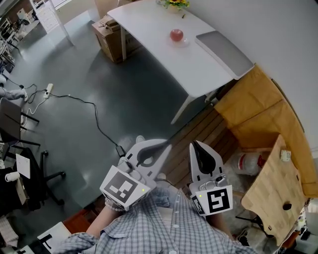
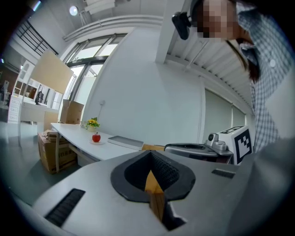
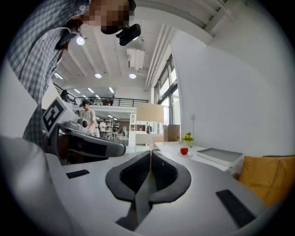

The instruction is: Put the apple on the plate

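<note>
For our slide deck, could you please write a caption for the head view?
Left hand-held gripper and right hand-held gripper shut, far from the apple and plate on the white table.

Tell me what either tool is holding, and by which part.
Nothing is held: the left tool and right tool are shut and empty; the apple sits on the table.

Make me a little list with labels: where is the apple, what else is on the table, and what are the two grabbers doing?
apple: red apple, seems to sit on a small plate
table: white table, far from both grippers
also on table: grey tray, yellow flowers
beside table: cardboard box on the floor
left gripper: jaws together, holding nothing, close to the person
right gripper: jaws together, holding nothing, close to the person
</note>
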Demonstrator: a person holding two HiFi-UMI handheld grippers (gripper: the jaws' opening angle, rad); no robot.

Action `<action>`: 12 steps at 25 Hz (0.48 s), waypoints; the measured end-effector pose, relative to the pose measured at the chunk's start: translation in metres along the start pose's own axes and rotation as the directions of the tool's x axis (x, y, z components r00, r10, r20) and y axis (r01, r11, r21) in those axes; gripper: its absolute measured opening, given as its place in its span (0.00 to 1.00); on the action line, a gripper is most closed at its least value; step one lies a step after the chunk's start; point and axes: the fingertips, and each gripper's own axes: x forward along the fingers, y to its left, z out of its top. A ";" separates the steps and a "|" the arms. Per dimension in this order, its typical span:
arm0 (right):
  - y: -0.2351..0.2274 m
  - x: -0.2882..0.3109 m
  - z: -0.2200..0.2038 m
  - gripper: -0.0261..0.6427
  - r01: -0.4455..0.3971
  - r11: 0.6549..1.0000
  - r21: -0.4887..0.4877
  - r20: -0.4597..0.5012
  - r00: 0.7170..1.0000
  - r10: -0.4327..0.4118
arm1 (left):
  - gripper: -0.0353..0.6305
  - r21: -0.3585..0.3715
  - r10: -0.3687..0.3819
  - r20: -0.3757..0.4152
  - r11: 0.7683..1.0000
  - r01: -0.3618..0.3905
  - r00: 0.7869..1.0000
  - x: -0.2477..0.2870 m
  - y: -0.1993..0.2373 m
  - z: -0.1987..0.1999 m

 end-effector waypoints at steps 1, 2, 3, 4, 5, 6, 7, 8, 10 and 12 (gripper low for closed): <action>-0.002 0.002 -0.001 0.07 0.002 1.000 0.004 -0.009 1.000 -0.002 | 0.07 -0.007 0.002 0.001 1.000 -0.002 1.000 0.001 0.002 0.002; -0.003 0.005 -0.003 0.07 0.003 1.000 0.009 -0.015 1.000 -0.003 | 0.07 -0.016 -0.001 0.005 1.000 0.001 1.000 0.003 0.004 0.004; -0.005 0.008 -0.004 0.07 0.006 1.000 0.016 -0.019 1.000 -0.005 | 0.07 -0.027 -0.009 0.011 1.000 0.009 1.000 0.004 0.006 0.006; -0.007 0.012 -0.004 0.07 0.010 1.000 0.022 -0.021 1.000 -0.009 | 0.07 -0.035 -0.016 0.013 0.999 0.017 1.000 0.006 0.008 0.006; -0.010 0.016 -0.005 0.07 0.016 1.000 0.027 -0.022 1.000 -0.016 | 0.07 -0.039 -0.020 0.012 0.999 0.020 1.000 0.009 0.013 0.007; -0.013 0.020 -0.006 0.07 0.026 0.999 0.029 -0.023 0.999 -0.025 | 0.07 -0.040 -0.020 0.007 0.999 0.020 1.000 0.013 0.018 0.007; -0.019 0.023 -0.007 0.07 0.040 0.999 0.023 -0.026 0.999 -0.039 | 0.07 -0.038 -0.018 -0.001 0.999 0.017 1.000 0.018 0.025 0.008; -0.025 0.025 -0.007 0.07 0.059 0.998 0.008 -0.031 0.998 -0.058 | 0.07 -0.033 -0.017 -0.008 0.999 0.017 1.000 0.024 0.031 0.009; -0.039 0.029 -0.010 0.07 0.084 0.996 -0.038 -0.051 0.995 -0.086 | 0.07 -0.028 -0.035 0.004 0.999 0.035 0.999 0.037 0.042 0.013; -0.049 0.039 -0.014 0.07 0.071 0.995 -0.076 -0.072 0.995 -0.076 | 0.07 -0.027 -0.046 0.012 0.999 0.047 0.999 0.051 0.055 0.018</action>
